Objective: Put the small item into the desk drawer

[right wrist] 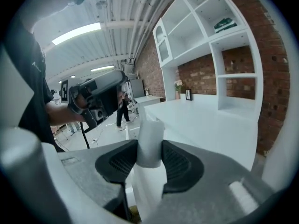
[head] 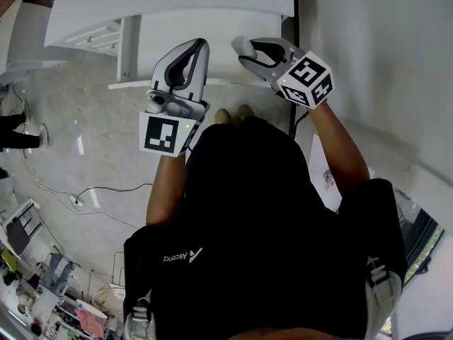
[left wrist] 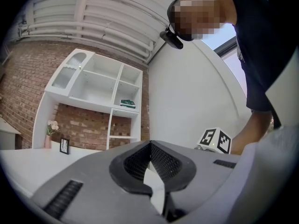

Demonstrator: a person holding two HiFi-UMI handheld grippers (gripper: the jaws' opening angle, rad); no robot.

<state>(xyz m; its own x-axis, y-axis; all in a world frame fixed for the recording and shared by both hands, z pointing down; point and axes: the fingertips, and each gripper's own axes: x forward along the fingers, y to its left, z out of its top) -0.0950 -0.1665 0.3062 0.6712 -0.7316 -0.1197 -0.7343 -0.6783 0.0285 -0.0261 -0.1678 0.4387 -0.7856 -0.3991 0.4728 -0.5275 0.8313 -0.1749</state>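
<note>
Right gripper view: right tool [right wrist: 149,158] clamps a small white item [right wrist: 150,141], perhaps foam; left tool [left wrist: 150,146] sits closed, empty.

White counter [head: 177,9] runs across the top of the head view, with a drawer unit [head: 95,37] under its left end. In the right gripper view, the far end of the counter by the brick wall carries a small dark picture frame [right wrist: 188,94] and a vase of flowers [right wrist: 178,88], near each other. A white shelf unit [right wrist: 224,55] rises from the counter; a green item [right wrist: 225,24] lies in an upper compartment. Cables [head: 106,188] trail over the grey floor [head: 71,133]. Person's shoes [head: 224,116] on the floor at the counter edge.
</note>
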